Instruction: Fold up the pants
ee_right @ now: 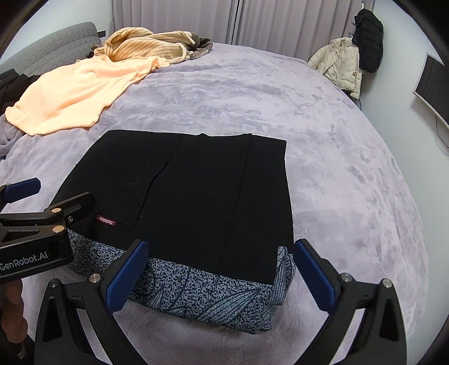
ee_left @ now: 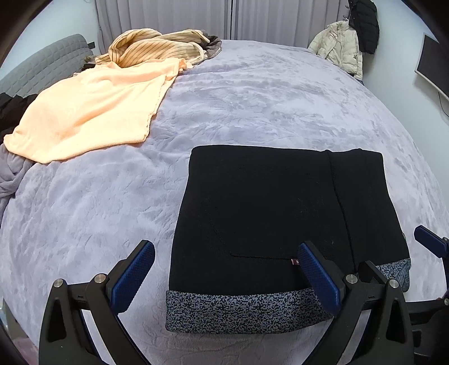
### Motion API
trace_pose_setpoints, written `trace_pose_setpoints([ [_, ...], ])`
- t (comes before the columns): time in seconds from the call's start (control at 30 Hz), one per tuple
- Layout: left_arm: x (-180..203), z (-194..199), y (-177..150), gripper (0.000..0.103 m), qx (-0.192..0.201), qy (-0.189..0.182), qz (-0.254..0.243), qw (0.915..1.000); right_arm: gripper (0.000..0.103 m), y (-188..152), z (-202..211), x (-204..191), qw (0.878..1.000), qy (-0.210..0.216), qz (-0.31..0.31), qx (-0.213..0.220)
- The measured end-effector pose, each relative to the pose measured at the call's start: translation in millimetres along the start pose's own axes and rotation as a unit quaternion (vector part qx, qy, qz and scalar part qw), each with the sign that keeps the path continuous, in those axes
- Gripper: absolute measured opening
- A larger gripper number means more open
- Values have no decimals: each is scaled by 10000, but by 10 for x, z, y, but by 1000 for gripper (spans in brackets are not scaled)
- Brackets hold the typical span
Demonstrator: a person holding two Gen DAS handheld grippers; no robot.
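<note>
The black pants (ee_left: 261, 207) lie folded in a flat rectangle on the lilac bed cover (ee_left: 252, 98), with a speckled blue-grey inner band (ee_left: 241, 311) showing along the near edge. My left gripper (ee_left: 224, 275) is open and empty, just above the near left part of the pants. My right gripper (ee_right: 221, 275) is open and empty, over the near right edge of the pants (ee_right: 196, 191). The left gripper's body (ee_right: 36, 224) shows at the left of the right wrist view. A small red label (ee_right: 106, 220) sits on the pants.
A peach garment (ee_left: 89, 112) and a striped beige garment (ee_left: 157, 47) lie at the far left of the bed. A grey headboard (ee_left: 42, 61) stands at the left. A cream jacket (ee_left: 339, 47) and a black coat (ee_left: 364, 25) hang at the far right. A monitor (ee_left: 432, 67) is on the right wall.
</note>
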State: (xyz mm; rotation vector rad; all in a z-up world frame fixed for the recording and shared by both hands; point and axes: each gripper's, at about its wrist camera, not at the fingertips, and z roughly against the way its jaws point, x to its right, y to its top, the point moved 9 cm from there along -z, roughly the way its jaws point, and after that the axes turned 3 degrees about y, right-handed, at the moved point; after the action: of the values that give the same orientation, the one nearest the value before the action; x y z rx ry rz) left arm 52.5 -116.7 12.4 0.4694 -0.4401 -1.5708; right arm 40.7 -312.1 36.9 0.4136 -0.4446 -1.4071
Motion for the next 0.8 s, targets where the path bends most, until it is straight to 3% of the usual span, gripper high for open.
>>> trace_pose_setpoints([
  [0.8,13,-36,-52,102,-153,-8,-6,9999,102,-19,-22,-76,9999,-59,-45,-90],
])
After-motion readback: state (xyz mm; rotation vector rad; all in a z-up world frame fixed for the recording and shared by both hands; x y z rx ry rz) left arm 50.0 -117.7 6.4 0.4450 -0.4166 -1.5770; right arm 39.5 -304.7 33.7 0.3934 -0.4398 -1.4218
